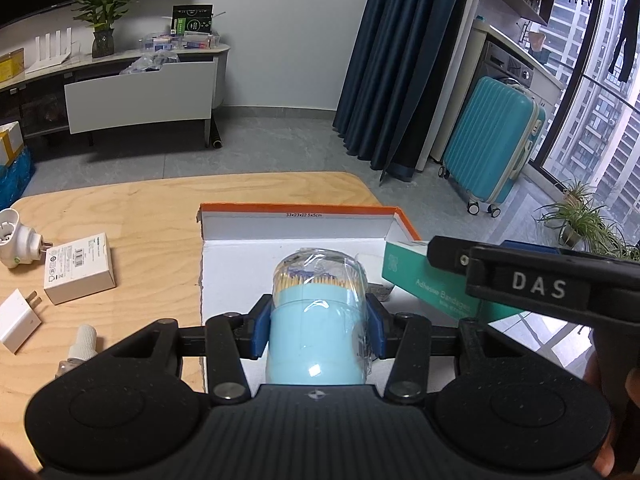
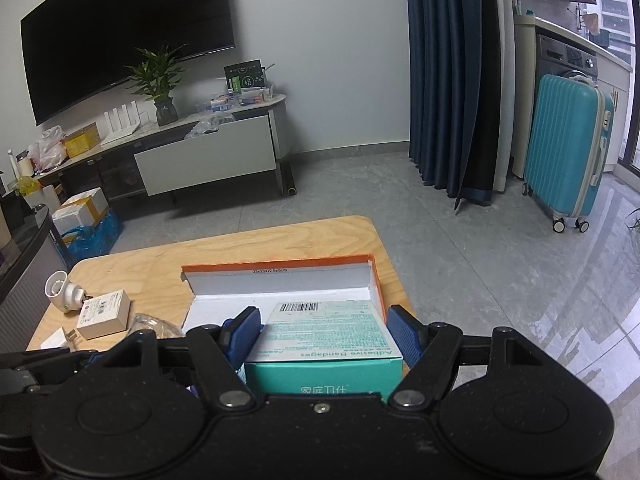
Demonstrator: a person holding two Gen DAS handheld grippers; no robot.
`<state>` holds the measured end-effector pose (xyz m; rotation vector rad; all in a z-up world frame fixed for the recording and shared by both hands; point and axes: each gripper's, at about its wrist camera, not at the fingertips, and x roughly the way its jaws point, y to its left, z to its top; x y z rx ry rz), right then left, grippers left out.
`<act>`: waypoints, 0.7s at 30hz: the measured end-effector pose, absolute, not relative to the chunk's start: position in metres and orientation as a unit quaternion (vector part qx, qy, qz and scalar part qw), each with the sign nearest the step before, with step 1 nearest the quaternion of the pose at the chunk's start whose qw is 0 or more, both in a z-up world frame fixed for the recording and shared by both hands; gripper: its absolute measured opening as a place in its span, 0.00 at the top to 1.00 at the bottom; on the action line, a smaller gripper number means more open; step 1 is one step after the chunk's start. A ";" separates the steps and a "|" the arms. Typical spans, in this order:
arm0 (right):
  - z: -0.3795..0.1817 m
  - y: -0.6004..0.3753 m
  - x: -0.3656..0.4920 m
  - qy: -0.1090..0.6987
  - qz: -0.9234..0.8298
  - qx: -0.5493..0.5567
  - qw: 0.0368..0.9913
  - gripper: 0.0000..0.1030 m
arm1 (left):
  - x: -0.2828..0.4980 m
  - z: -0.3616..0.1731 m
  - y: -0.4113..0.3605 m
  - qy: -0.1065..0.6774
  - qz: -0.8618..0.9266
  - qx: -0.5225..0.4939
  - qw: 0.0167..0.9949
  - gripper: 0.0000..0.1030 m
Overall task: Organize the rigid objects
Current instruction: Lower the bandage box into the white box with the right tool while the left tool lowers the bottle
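Note:
My left gripper [image 1: 318,330] is shut on a light blue toothpick jar [image 1: 318,320] with a clear wrapped top, held over the white inside of the orange-rimmed box [image 1: 296,227]. My right gripper [image 2: 326,334] is shut on a teal adhesive bandages box [image 2: 326,344], held over the right part of the same orange-rimmed box [image 2: 280,280]. The bandages box [image 1: 424,280] and the right gripper's black body show at the right of the left wrist view.
On the wooden table [image 1: 152,216] left of the orange box lie a white plug-in device [image 1: 16,238], a small white carton [image 1: 80,268], a white charger [image 1: 18,320] and a small spray bottle [image 1: 78,350]. The table's right edge drops to the floor.

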<state>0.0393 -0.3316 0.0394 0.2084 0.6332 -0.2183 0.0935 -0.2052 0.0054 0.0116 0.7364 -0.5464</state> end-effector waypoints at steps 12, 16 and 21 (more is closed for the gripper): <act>0.036 -0.331 0.061 0.310 -0.107 0.091 0.940 0.19 | 0.100 0.005 -0.210 0.356 -0.268 0.006 0.895 0.54; 0.029 -0.332 0.069 0.297 -0.103 0.089 0.945 0.18 | 0.101 0.003 -0.211 0.357 -0.267 0.006 0.895 0.54; 0.026 -0.338 0.068 0.295 -0.107 0.093 0.945 0.16 | 0.102 0.002 -0.212 0.361 -0.267 0.006 0.894 0.54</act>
